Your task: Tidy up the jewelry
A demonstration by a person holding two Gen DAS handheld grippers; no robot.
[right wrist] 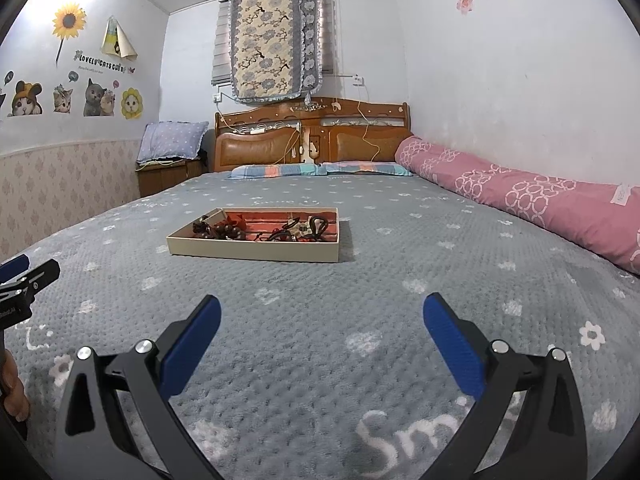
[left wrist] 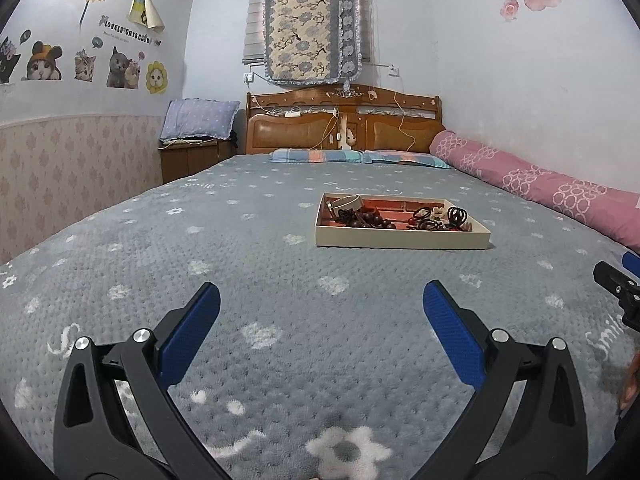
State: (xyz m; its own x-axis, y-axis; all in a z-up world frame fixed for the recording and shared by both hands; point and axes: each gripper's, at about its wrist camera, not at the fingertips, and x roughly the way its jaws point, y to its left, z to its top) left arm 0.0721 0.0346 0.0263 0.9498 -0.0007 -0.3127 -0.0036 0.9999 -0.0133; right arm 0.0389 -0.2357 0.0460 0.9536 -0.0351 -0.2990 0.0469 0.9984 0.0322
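Observation:
A shallow beige tray with a red lining lies on the grey bed, ahead and a little right in the left wrist view. It holds a dark bead bracelet, a pale band and black hair ties. The tray also shows in the right wrist view, ahead and left. My left gripper is open and empty above the blanket, well short of the tray. My right gripper is open and empty, also short of the tray. Each gripper shows at the other view's edge.
A grey flowered blanket covers the bed. A rolled pink quilt lies along the right wall. Flat pillows and a wooden headboard stand at the far end. A wooden nightstand stands at the far left.

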